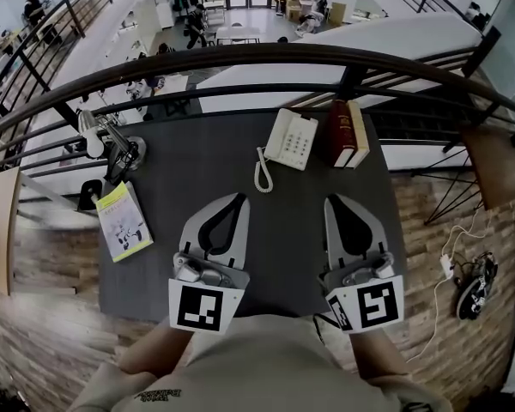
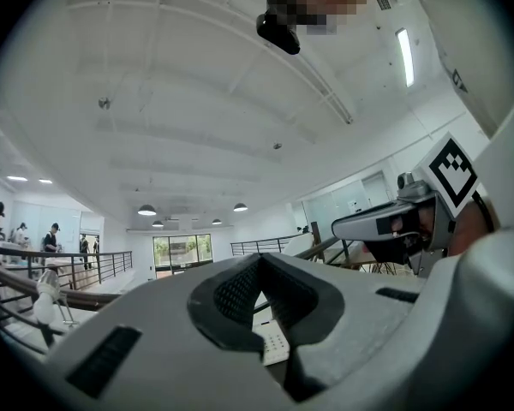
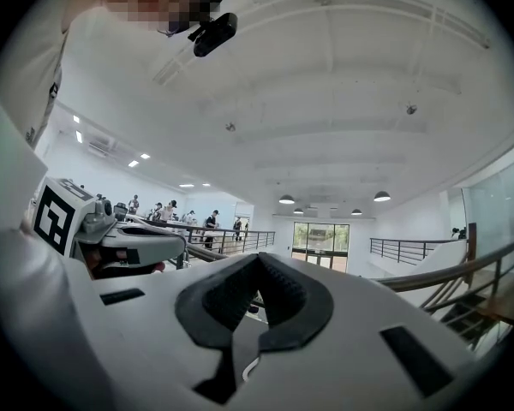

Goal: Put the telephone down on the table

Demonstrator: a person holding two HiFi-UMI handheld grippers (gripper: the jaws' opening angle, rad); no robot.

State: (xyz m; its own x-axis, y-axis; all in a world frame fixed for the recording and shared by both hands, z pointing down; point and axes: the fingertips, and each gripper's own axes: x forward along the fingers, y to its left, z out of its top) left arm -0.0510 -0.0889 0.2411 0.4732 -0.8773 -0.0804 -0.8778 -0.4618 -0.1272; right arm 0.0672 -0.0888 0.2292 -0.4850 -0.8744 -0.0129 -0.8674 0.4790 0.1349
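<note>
- The left gripper is clenched on nothing. Its own view shows the two dark pads meeting at the tips, with only open air in the loop behind them.
- The right gripper is closed and empty in the same way, its jaws brought together with nothing between them.
- Both grippers hover level over the near half of the table, side by side and pointing toward its far edge. This reads as a resting pose, not a reach.
- The telephone lies flat on the table's far side, well apart from both grippers and just beside two upright books. Its coiled cord trails off its left side onto the tabletop.
- With the telephone lying on the surface and neither gripper holding it, the putting-down looks finished, or nothing has been picked up.
- A yellow booklet and a desk lamp sit at the table's left edge, clear of the grippers, so nothing crowds the phone.
</note>
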